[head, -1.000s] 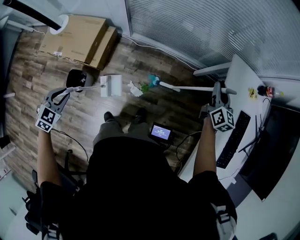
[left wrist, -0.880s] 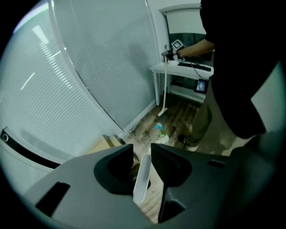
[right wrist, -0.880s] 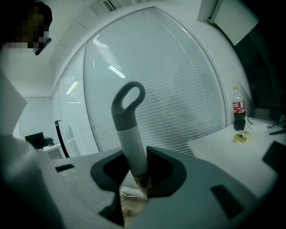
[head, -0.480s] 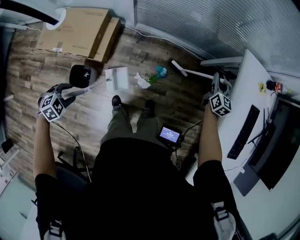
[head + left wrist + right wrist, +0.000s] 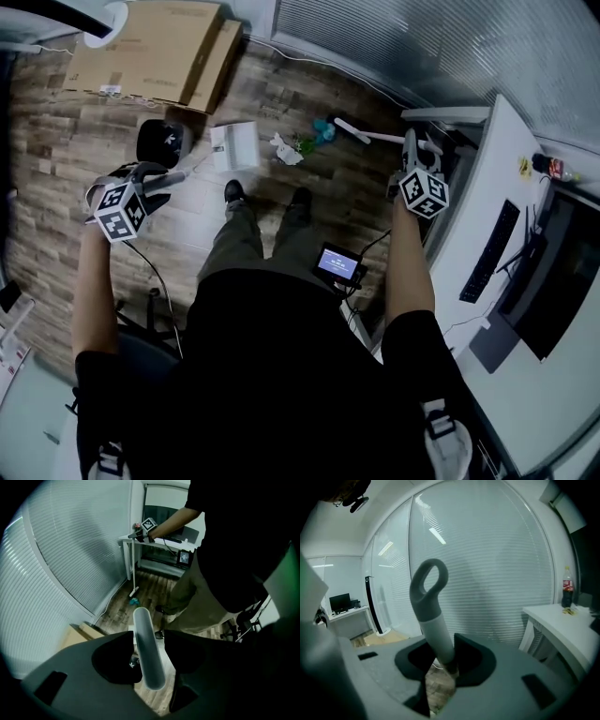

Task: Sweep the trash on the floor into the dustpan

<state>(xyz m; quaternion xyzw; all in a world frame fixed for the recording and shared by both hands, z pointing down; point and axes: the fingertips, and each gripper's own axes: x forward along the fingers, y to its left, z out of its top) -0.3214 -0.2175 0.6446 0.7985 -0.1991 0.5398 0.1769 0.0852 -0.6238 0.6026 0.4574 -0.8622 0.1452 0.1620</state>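
Head view: trash (image 5: 286,150) lies on the floor just right of the dustpan (image 5: 234,147).
Broom (image 5: 370,134): its head sits beside the trash, on the side away from the dustpan.
Left gripper (image 5: 167,180): your jaws have just been opening and stand wide, loose around the dustpan's handle (image 5: 147,648).
Right gripper (image 5: 411,145): clamped narrow on the broom.

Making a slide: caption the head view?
Left hand-held gripper, jaws just opened around the dustpan handle; right hand-held gripper holds the broom near floor trash.

Wood floor (image 5: 56,169), white desk (image 5: 492,159) (blinds (image 5: 487,47) behind).
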